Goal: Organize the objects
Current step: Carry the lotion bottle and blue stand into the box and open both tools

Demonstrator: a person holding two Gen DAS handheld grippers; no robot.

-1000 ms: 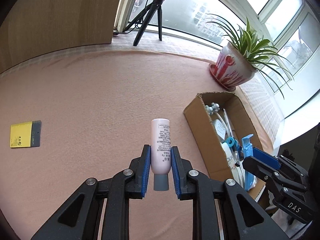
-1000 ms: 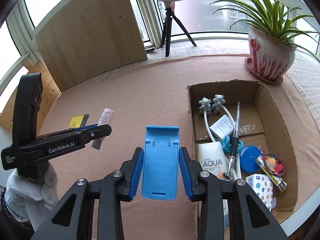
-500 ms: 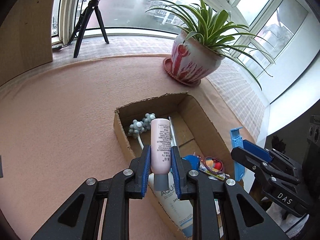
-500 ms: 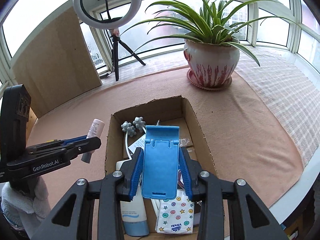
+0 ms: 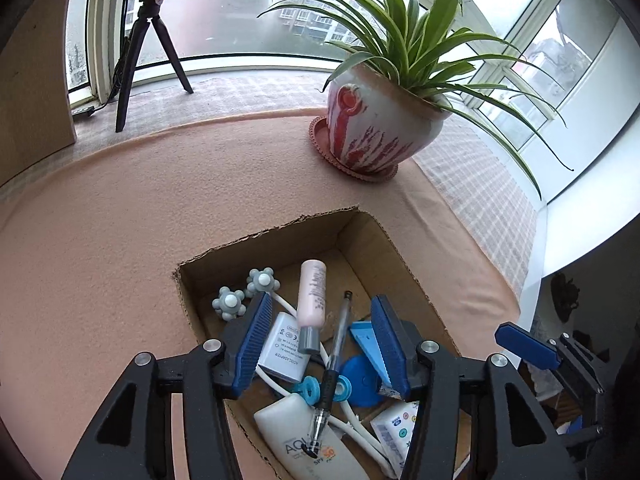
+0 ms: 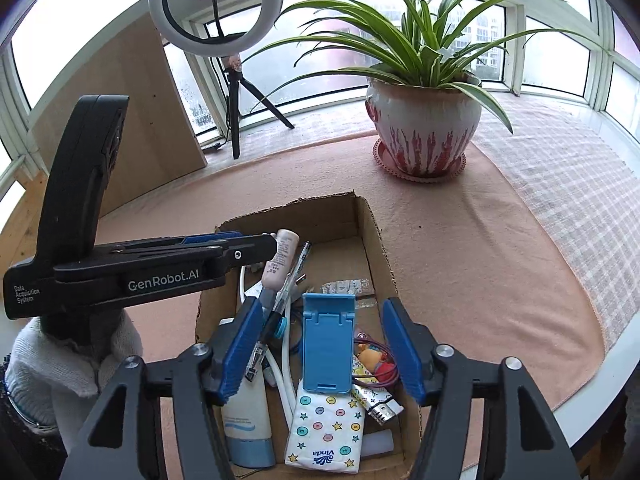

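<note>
Release over cardboard box [image 5: 384, 236]: left gripper [image 5: 320, 344] and right gripper [image 6: 322, 350] opening, pads clear of pink bottle [image 5: 311, 300] and blue phone stand [image 6: 328, 344] inside. Judgement: withdraw straight upward, avoiding box walls.

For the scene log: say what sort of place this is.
Probably a home's bay-window nook used for recording: curved windows facing apartment blocks, a potted plant, and a ring light on a tripod.

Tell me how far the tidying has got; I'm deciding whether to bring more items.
Nearly done. The cardboard box already holds a pen, tissue pack and more. The left hand-held gripper is opening around the pink bottle, the right hand-held gripper around the blue phone stand. Nothing loose shows on the table.
</note>
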